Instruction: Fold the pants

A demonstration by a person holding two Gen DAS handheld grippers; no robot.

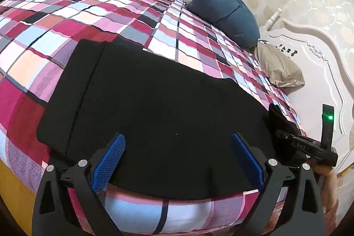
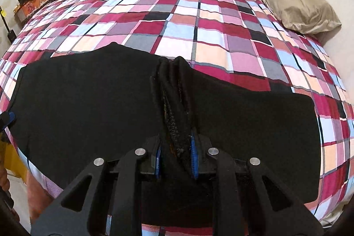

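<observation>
Right tongs (image 2: pixel 176 158) pinched the limp black pants (image 2: pixel 88 107) (bunched hem); left tongs (image 1: pixel 177 160) stood apart.

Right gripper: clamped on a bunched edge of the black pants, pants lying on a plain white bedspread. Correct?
Not quite. The right gripper is shut on a bunched edge of the black pants, but the bedspread is not plain white: it is a plaid of red, pink, blue and white squares. The right wrist view shows it.
</observation>
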